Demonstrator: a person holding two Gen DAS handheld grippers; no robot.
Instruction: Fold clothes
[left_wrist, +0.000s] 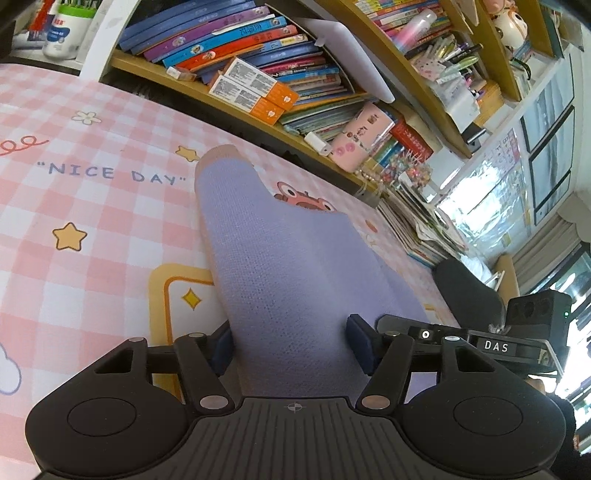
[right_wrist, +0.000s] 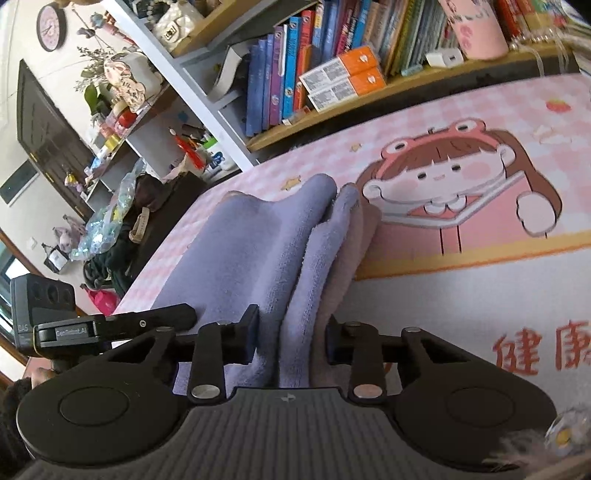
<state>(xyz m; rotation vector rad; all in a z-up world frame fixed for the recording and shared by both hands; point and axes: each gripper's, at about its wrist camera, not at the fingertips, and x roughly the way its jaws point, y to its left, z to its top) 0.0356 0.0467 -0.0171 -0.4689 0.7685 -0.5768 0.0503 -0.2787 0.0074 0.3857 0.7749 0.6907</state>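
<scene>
Left gripper (left_wrist: 293, 345): jaws apart, lilac knit garment (left_wrist: 295, 266) running between the pads; left pad looks to touch the cloth edge, right pad seems to sit just off it, so I can't call it a firm clamp. Right gripper (right_wrist: 291, 334): jaws narrower, bunched folds of the same garment (right_wrist: 258, 240) between them; both pads look pressed against the fabric, reads as clamped on it. In the right wrist view the cloth shows several stacked layers, lilac on the left, a pinkish layer (right_wrist: 354, 254) on the right edge. In the left wrist view the garment stretches away from the jaws as one flat strip with a pink-beige cuff (left_wrist: 218, 153) at the far end, lying on the mat. Everything rests on a pink checked desk mat (left_wrist: 92, 229) printed with stars, "NICE DAY" and a cartoon girl in a frog hat (right_wrist: 454, 173). Beyond the mat: wooden shelf (left_wrist: 155, 68) packed with books, two orange-and-white boxes (left_wrist: 255, 92) lying on it, a pink case (left_wrist: 364, 136) just beside them. Far back in the right wrist view: a round wall clock (right_wrist: 51, 26) and a dark screen (right_wrist: 48, 133).
</scene>
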